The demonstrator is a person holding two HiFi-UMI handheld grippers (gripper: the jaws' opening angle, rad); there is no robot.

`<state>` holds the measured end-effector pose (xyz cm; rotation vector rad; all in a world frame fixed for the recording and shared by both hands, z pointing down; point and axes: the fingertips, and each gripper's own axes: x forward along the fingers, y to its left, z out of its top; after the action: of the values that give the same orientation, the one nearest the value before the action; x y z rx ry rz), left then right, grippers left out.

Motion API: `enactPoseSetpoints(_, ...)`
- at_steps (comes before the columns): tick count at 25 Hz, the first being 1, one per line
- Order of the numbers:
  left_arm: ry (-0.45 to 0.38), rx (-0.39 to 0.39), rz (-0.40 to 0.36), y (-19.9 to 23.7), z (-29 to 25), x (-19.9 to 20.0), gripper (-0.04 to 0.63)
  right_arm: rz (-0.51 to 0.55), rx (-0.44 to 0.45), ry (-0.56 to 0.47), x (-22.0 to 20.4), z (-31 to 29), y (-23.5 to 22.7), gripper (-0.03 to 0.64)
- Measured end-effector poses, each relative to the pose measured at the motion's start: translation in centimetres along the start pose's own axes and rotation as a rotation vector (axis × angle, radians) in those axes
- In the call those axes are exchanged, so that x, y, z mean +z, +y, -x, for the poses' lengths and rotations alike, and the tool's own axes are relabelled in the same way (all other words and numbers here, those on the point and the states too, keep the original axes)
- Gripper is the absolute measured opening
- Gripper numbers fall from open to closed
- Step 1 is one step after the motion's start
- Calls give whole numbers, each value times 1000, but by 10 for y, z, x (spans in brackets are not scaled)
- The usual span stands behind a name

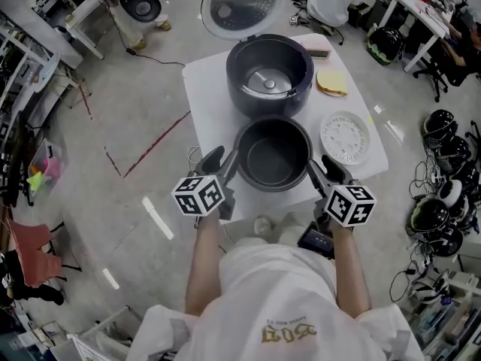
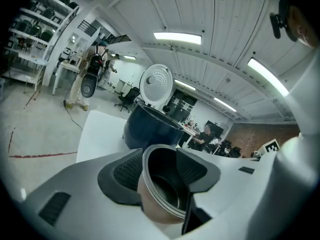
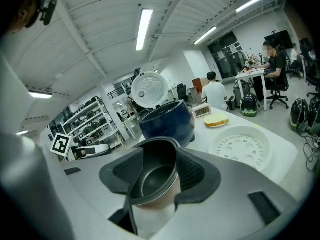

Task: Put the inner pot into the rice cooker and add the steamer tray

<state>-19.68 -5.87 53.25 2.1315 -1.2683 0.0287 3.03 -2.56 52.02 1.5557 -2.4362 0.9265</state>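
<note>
Spread wide astride the rim of the pot (image 1: 272, 156): left tool (image 1: 224, 161) and right tool (image 1: 322, 168), on opposite sides for a level lift. Not yet pinching. Sitting on desk (image 1: 207, 81), just before open cooker (image 1: 269, 74).

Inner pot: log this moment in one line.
inner pot outside rice cooker; left gripper open at rim; right gripper open at rim

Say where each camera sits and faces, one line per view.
Head view: on the person's head, steeply down at table, rice cooker, inner pot; forearms, left gripper and right gripper show.
Left gripper view: on the left gripper, toward the cooker; its jaws straddle the pot's rim.
Right gripper view: on the right gripper, likewise.
All share pot and cooker.
</note>
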Motion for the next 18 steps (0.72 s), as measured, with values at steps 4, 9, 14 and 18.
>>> enactPoseSetpoints(4,58,9,-29,8,-17,-7,216,-16,-7,21,-2,-13,-13,199)
enactPoseSetpoints(9,123,20,-47,21,-30,-13,222,-39,-12,57,-9,-34,-24,204)
enactPoseSetpoints(14,190,15,-57,21,-44,-27,229,-70,-4,92,-19,-43,-36,202)
enactPoseSetpoints(18,230,17,-36,26,-51,-40,236,-110,2,116,-29,-51,-43,201)
